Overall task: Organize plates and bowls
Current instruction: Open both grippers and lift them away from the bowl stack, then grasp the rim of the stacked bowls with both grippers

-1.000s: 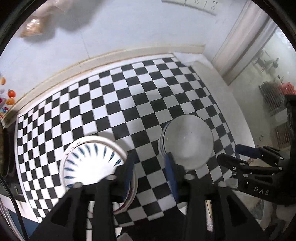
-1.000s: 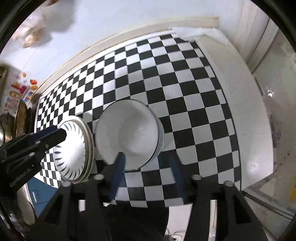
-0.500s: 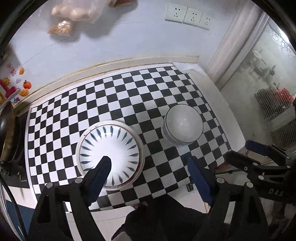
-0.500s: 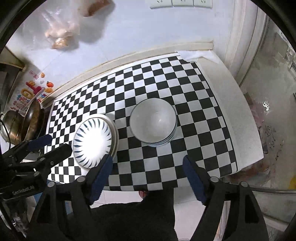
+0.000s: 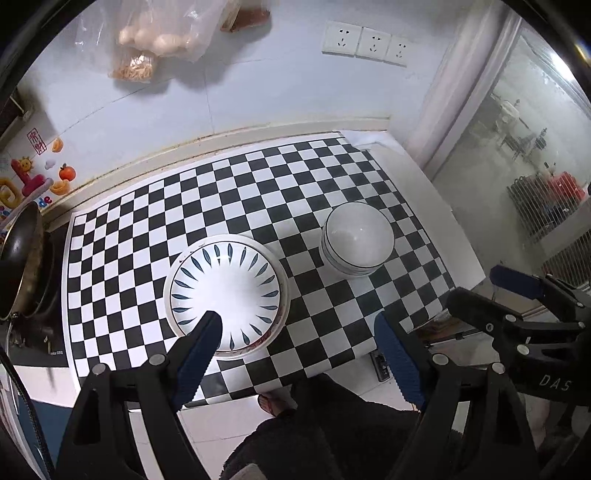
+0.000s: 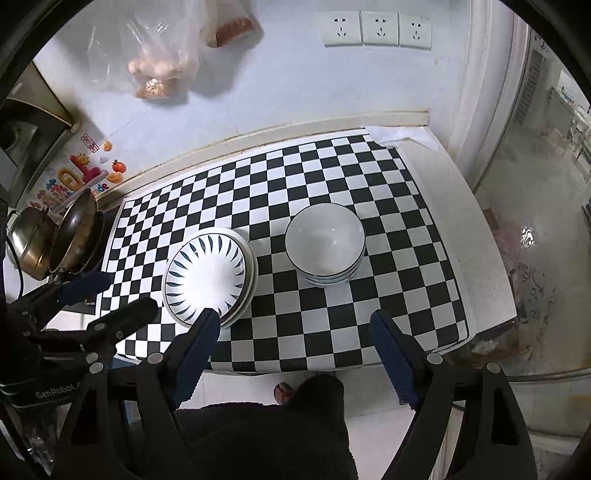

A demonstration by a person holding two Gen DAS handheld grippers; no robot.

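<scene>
A stack of plates (image 5: 225,295) with a blue leaf-patterned plate on top sits on the checkered counter (image 5: 258,192); it also shows in the right wrist view (image 6: 208,275). To its right stands a stack of white bowls (image 5: 356,238), also in the right wrist view (image 6: 325,243). My left gripper (image 5: 299,332) is open and empty, held high above the counter's front edge. My right gripper (image 6: 291,328) is open and empty, likewise high above the front edge. Each gripper shows in the other's view, the right one (image 5: 517,302) and the left one (image 6: 96,299).
Pans (image 6: 55,236) stand at the counter's left end. Plastic bags of food (image 6: 159,55) hang on the back wall beside power sockets (image 6: 376,27). A glass door (image 5: 535,147) is to the right. The person's legs and foot (image 6: 282,393) are below the counter edge.
Both grippers have opened wide and pulled up and back from the counter. The plate stack and bowl stack now look smaller and lie apart from the fingers.
</scene>
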